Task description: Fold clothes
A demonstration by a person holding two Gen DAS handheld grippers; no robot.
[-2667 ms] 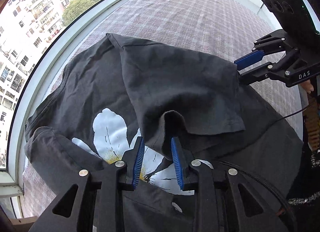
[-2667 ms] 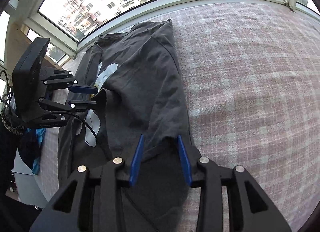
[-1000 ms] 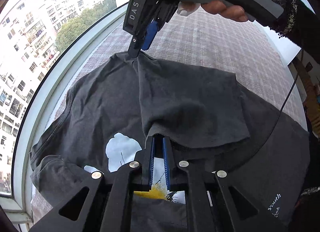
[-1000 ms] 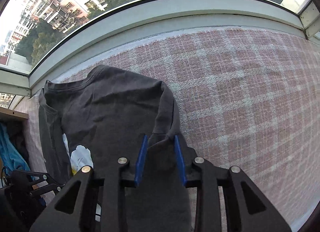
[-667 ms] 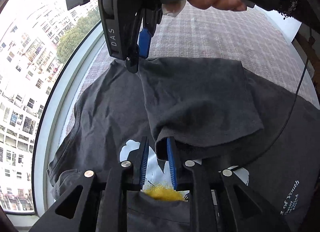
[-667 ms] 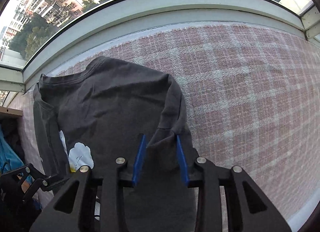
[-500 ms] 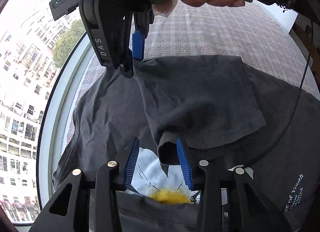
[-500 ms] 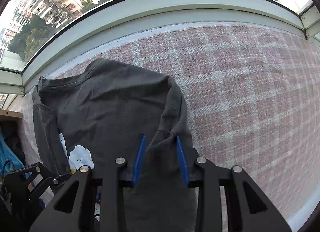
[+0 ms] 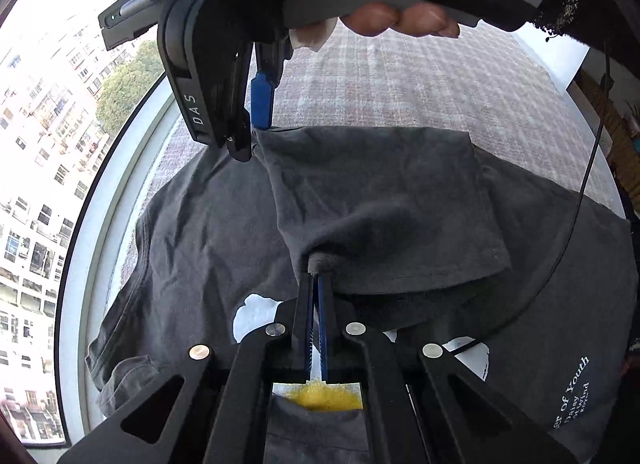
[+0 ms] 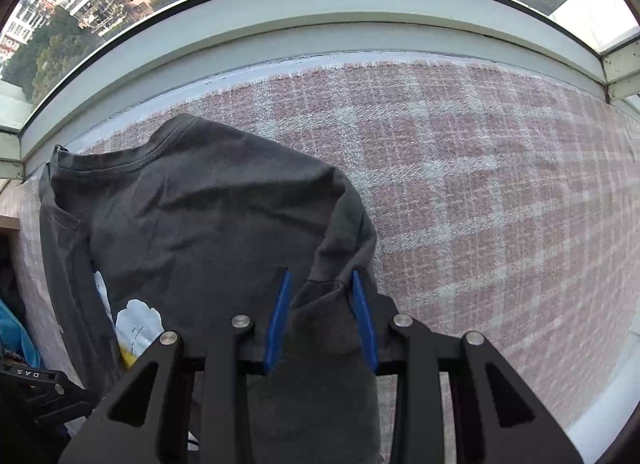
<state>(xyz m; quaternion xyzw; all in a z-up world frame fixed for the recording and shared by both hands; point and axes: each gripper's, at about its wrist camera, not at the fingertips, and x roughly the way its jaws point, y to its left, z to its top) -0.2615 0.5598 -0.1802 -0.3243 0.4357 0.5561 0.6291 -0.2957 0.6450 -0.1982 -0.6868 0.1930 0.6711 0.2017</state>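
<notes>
Dark tee (image 9: pixel 380 200): flat on plaid surface (image 10: pixel 500 184) by window, one flap folded over. Left tool (image 9: pixel 315 284): pressed together, pinching flap's hem. Right tool (image 10: pixel 320 304): partly spread, bunched tee corner gripped between blue pads (image 10: pixel 280 316).

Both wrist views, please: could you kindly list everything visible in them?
T-shirt: one, dark grey with a white and yellow flower print and white lettering, spread on the cloth, one side folded over.
Cloth: one, pink and white check, covering the surface by the window.
Window frame: one, pale grey, along the far edge.
Blue fabric: one, far left, partly hidden.
Cable: one, black, over the shirt.
Left gripper: black, blue pads, jaws just closed, pinching the fold.
Right gripper: black, blue pads, shirt bunched between the jaws.
Hand: one, on the right gripper's handle.
</notes>
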